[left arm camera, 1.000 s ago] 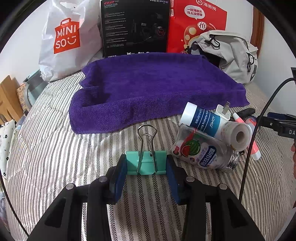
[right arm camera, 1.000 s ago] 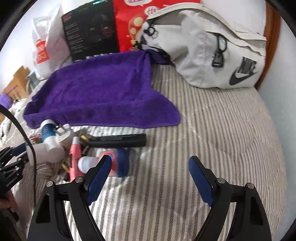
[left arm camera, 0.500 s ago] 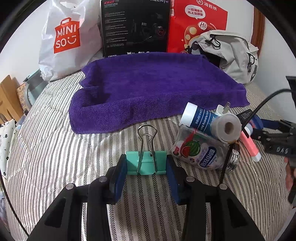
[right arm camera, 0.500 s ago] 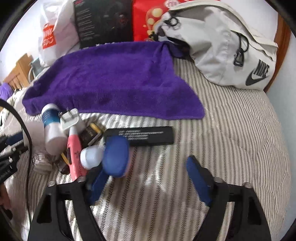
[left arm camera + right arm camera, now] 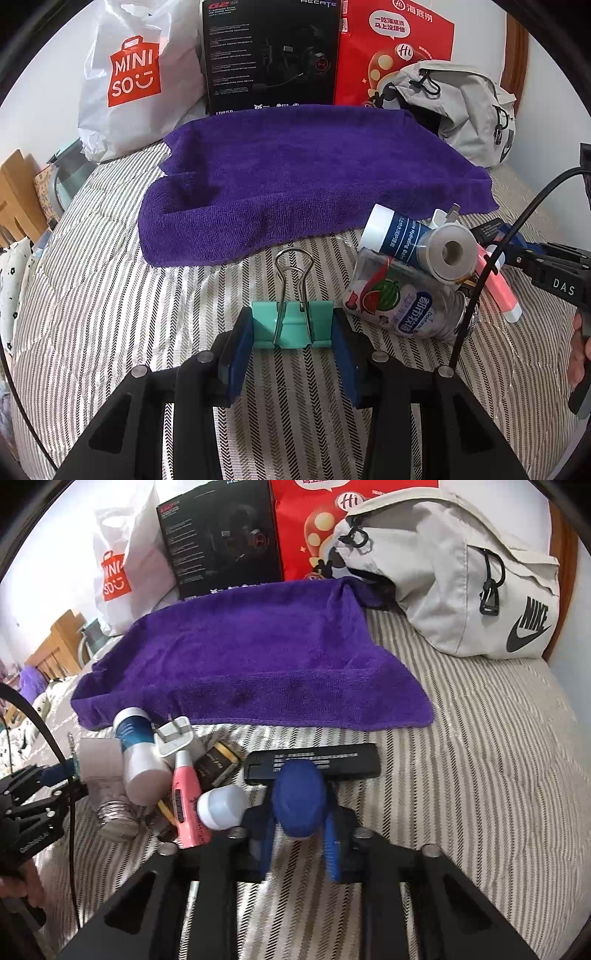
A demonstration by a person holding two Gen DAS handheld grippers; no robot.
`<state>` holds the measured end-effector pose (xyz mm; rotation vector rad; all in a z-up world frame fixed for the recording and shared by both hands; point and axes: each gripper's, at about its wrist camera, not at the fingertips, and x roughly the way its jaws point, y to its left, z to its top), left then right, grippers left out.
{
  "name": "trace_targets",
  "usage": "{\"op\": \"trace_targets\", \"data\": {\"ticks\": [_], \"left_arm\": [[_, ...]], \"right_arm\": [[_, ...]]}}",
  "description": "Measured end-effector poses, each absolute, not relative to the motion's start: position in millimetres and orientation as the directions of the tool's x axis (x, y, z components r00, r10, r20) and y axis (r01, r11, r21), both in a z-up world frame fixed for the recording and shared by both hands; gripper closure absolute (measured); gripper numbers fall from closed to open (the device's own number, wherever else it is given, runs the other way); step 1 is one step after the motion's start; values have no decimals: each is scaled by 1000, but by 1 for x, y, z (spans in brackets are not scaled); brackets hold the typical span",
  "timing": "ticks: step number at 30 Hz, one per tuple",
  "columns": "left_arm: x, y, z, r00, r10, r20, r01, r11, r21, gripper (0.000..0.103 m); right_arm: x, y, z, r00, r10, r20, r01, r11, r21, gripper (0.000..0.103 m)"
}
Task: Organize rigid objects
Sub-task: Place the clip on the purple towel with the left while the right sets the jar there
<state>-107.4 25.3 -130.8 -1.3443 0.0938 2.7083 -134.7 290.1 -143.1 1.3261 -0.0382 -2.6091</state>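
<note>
The left tongs [image 5: 293, 332] pinch a teal binder clip [image 5: 291, 325] by its two sides, its wire handles standing up, low over the striped bed [image 5: 92, 295]. To their left the bed lies open as far as its edge; ahead, the purple towel [image 5: 295, 177] is spread flat with its near hem just beyond the clip. To the right a pile crowds close: a watermelon-print bottle [image 5: 399, 306], a white-capped tube [image 5: 399, 232] and a tape roll [image 5: 448, 253] lean on one another.

The right tongs [image 5: 301, 827] are pressed onto a blue rounded object [image 5: 299, 794], which touches a black bar [image 5: 314, 762] lying crosswise. Only this view shows the bar whole, plus a white plug [image 5: 175, 736], a pink pen [image 5: 186, 797] and a white cap [image 5: 221, 806] beside the left finger. Right of the tongs the bed is bare up to the grey bag [image 5: 461, 583].

What the blue object is cannot be made out. In the left view the right gripper is cut off at the edge, a black cable crossing the pile.
</note>
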Motion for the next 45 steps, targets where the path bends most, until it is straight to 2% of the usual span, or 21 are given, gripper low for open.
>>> {"op": "trace_targets", "data": {"ticks": [4,11,19,28,45], "left_arm": [[-107,21,-130,-603,96,-792,-135,-991,-18,64],[-102,5,-129,-601,180,-779,-136,-983,-123,64],[-96,3,-123,-604,159,-781,-126,-987,-104,64],[-100,-3,-91,-634,165,-755,-123,-986,-112,64],[-170,-16,-45,-685,144,-714,-105,-989,-100,64]], "right_arm": [[-131,292,-141,-563,-208,-800,180,-975,127,82],[-122,301,-133,-550,-198,-811,167,-978,126,82],[-113,309,-127,-554,-216,-804,166,-975,148,82],[-119,306,-108,-552,-268,-790,208,-961,181,82],[-192,284,-60,-562,-329,-759,278,-939,200,82]]}}
